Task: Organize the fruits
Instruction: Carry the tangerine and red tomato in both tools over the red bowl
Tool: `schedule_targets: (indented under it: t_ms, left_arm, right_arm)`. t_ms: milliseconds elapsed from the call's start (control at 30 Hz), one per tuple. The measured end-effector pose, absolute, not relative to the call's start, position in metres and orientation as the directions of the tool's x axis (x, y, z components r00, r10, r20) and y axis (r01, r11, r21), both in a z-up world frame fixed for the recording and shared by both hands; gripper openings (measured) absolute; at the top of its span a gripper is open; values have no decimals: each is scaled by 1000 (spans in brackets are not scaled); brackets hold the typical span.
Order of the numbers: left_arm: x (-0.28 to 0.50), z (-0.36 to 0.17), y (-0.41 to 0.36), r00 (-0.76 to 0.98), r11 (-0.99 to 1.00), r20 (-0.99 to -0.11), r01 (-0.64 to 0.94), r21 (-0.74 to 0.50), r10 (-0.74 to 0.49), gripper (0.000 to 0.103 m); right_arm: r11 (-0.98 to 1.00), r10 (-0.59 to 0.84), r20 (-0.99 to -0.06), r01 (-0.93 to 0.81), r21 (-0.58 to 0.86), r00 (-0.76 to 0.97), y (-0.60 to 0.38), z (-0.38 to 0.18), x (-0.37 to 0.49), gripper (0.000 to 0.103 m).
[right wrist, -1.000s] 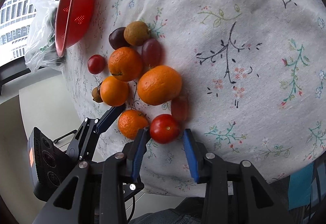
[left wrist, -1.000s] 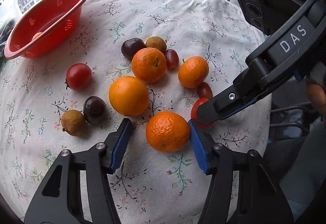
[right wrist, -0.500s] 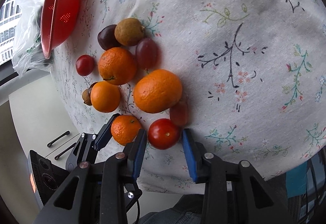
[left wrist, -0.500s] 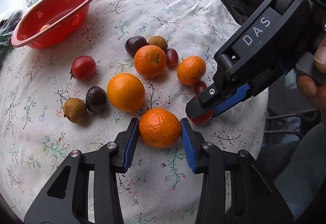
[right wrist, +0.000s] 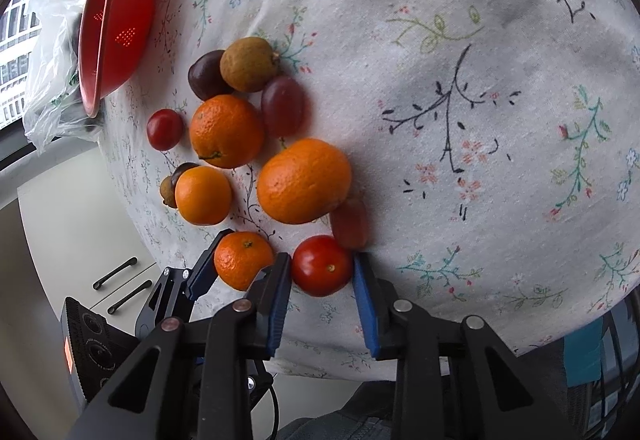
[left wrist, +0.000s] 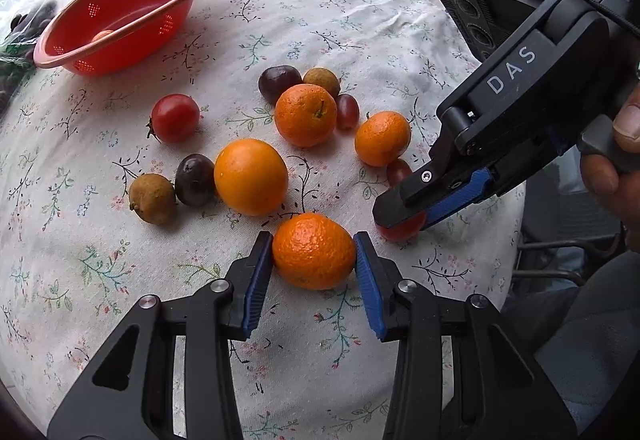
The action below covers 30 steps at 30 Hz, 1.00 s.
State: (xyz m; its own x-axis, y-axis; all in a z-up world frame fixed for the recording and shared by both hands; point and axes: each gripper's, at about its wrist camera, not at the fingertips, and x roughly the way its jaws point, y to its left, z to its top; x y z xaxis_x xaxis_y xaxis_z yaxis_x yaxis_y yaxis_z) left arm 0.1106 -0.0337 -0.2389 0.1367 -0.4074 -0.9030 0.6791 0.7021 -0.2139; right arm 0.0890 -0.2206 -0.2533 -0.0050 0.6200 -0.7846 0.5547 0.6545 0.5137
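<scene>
Both grippers closed in over the last second: left gripper [left wrist: 314,260] now pinches the bumpy little mandarin [left wrist: 314,251] at the desk's [left wrist: 360,20] near edge, right gripper [right wrist: 322,272] is closing on the shiny red tomato [right wrist: 322,266] just beside it. Lifts toward the far-left red colander [left wrist: 120,16] look next.

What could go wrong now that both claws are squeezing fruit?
The right claw is closing on a soft red tomato; too hard a squeeze could bruise or split it. The left claw grips a round mandarin only at its sides, so it might slip when lifted. The claws work side by side and could bump.
</scene>
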Motion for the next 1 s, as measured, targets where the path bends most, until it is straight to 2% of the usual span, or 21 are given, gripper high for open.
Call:
schedule_targets:
  t_ms: [500,767,1000]
  left_arm:
    - [107,-232,-18,135,734,-896,631,-252,-423,38]
    - [112,-200,-4,197,761,-870,594,-261,-453,38]
    - [142,-173,15,292,819,-847,517,-250,-443,38]
  right_arm:
    - [625,660,-751,550,554,7,-230,-245,77,33]
    - [607,672,-739,532,591,54,-237,-223,78,33]
    - [608,638,-753,493,622,163,-264,-191,113,33]
